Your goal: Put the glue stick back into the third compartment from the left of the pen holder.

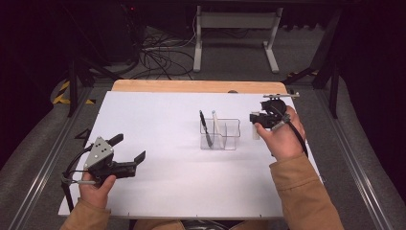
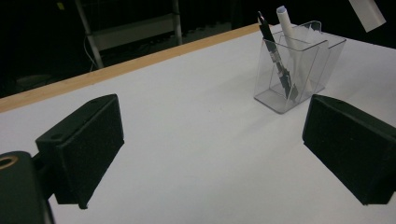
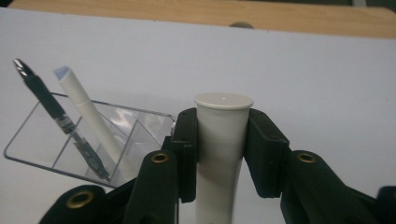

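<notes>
one clear organiser (image 1: 230, 135), one black pen (image 1: 205, 127), two white markers (image 1: 216, 123)

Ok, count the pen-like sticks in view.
3: a black pen and a white stick standing in the clear plastic holder; a white cylindrical stick clamped in the right gripper.

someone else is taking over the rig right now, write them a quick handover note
Right gripper: shut on a white marker, held upright in the air just right of the clear holder.
Left gripper: open, holding nothing, near the table's left front.
Done: a black pen and a white pen lean in the holder's left compartment.
Left: probably to put the marker in the holder and let go.
</notes>
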Tool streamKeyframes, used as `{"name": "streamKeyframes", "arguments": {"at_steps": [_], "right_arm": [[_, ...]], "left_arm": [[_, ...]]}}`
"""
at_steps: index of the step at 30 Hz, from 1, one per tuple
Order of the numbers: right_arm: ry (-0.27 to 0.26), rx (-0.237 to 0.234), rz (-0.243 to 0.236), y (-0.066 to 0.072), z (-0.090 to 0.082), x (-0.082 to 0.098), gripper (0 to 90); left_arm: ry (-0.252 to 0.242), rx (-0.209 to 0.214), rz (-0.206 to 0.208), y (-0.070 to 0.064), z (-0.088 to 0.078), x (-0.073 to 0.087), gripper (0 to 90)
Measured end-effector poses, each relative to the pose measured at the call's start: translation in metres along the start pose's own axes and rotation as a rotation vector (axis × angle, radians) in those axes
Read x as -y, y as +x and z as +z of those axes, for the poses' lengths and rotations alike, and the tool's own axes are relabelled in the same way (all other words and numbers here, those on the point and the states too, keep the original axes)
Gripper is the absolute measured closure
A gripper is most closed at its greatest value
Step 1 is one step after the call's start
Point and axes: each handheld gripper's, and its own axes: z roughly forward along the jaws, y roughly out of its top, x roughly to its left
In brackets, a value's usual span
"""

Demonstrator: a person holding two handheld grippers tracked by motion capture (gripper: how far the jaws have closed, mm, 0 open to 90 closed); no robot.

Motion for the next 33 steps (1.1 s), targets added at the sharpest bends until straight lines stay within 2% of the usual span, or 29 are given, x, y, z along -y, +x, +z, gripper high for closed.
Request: {"name": "streamKeyframes", "arguments": {"at_steps": [5, 12, 21, 25, 28, 33], "right_arm": [[-0.095, -0.03, -0.082, 0.004, -0.005, -0.001, 67.6], [-0.223, -0.105, -0.185, 0.007, -0.01, 0.0, 67.5], [-0.337, -0.224, -0.309, 0.007, -0.01, 0.003, 67.6], [-0.37, -0.249, -0.389, 0.006, -0.007, 0.005, 67.5], [-0.403, -0.267, -0.425, 0.005, -0.004, 0.008, 67.5], [-0.458, -0.354, -0.437, 0.003, 0.003, 0.013, 67.4]], "left_arm": [[-0.001, -0.003, 0.008, 0.001, 0.0, 0.0, 6.2], [-0.002, -0.004, 0.009, 0.001, -0.001, 0.0, 6.2], [-0.003, -0.004, 0.009, 0.001, -0.001, 0.0, 6.2], [0.0, -0.001, 0.007, 0.0, -0.001, 0.0, 6.2], [0.0, -0.001, 0.007, 0.001, -0.001, 0.0, 6.2], [0.0, -0.001, 0.006, 0.001, -0.001, 0.0, 6.2]]}}
